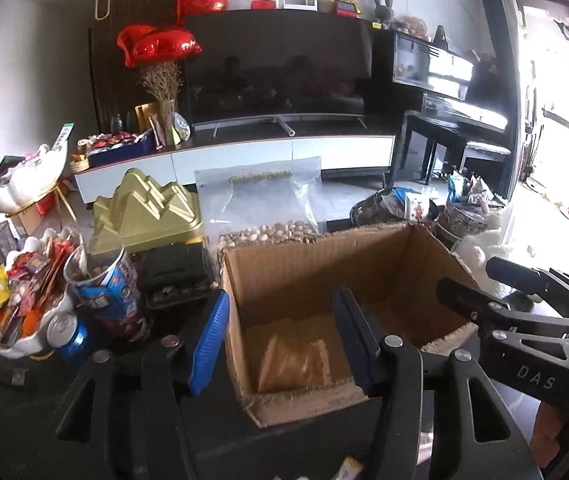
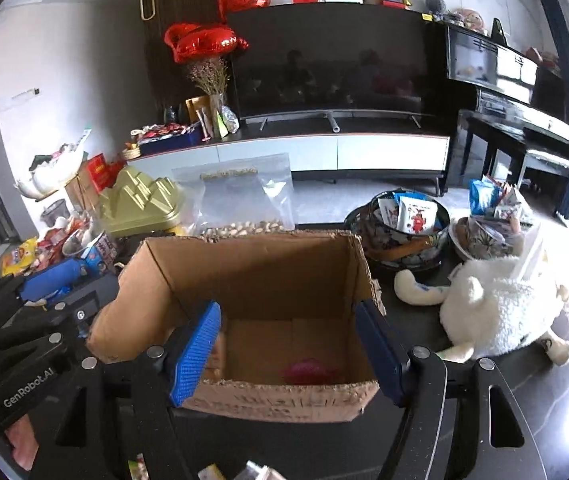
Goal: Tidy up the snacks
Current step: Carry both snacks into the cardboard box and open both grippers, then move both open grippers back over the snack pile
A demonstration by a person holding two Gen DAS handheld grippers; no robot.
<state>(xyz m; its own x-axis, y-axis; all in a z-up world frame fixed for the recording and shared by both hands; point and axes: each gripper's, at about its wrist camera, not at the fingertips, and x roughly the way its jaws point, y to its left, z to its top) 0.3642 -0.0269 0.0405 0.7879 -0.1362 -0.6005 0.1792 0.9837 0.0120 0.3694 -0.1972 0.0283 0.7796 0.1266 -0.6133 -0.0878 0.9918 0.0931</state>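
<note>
An open cardboard box (image 1: 284,276) stands on the dark table; it also shows in the right wrist view (image 2: 260,268). An orange-brown packet (image 1: 296,362) lies on its floor, and a pink packet (image 2: 310,372) shows low inside it. My left gripper (image 1: 280,340) is open and empty over the box's near left part. My right gripper (image 2: 288,352) is open and empty over the box's near edge; it also shows in the left wrist view (image 1: 496,300) at the box's right. A white bowl of mixed snacks (image 1: 24,300) stands left of the box.
A bag of pistachios (image 1: 264,208) leans behind the box, beside a gold tin (image 1: 148,212). A blue can (image 1: 70,336) and a cup (image 1: 104,280) stand at the left. Patterned bowls of snacks (image 2: 404,224) and a white plush toy (image 2: 496,308) are at the right.
</note>
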